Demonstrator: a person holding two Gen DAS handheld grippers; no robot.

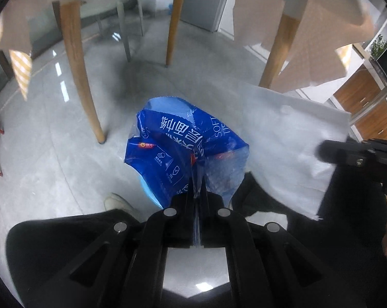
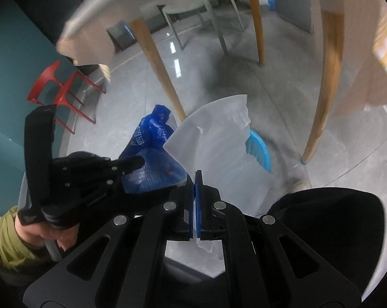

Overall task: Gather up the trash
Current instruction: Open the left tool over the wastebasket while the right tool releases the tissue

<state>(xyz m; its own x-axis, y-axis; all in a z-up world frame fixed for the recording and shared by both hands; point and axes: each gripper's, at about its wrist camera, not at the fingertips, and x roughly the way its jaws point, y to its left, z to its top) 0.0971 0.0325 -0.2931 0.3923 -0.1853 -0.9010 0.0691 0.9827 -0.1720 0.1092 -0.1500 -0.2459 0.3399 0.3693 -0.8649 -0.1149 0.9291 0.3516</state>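
Both wrist views angled steeply floorward, close, sharing blue wrapper

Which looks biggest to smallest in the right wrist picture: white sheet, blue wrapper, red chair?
1. Crumpled white plastic sheet, though it is nearest the camera.
2. Crinkled blue plastic tissue wrapper.
3. Red plastic chair, farther away, so unsure.

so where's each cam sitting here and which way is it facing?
Left wrist: on the left gripper, angled down at the floor under a table; shut on a blue wrapper. Own body: dark trouser leg, shoe; right gripper at its right edge.
Right wrist: on the right gripper, angled down; shut on a white sheet. Own body: hand with green sleeve, knee.
Shared: wrapper, sheet, blue bin, wooden table legs, each other's gripper.
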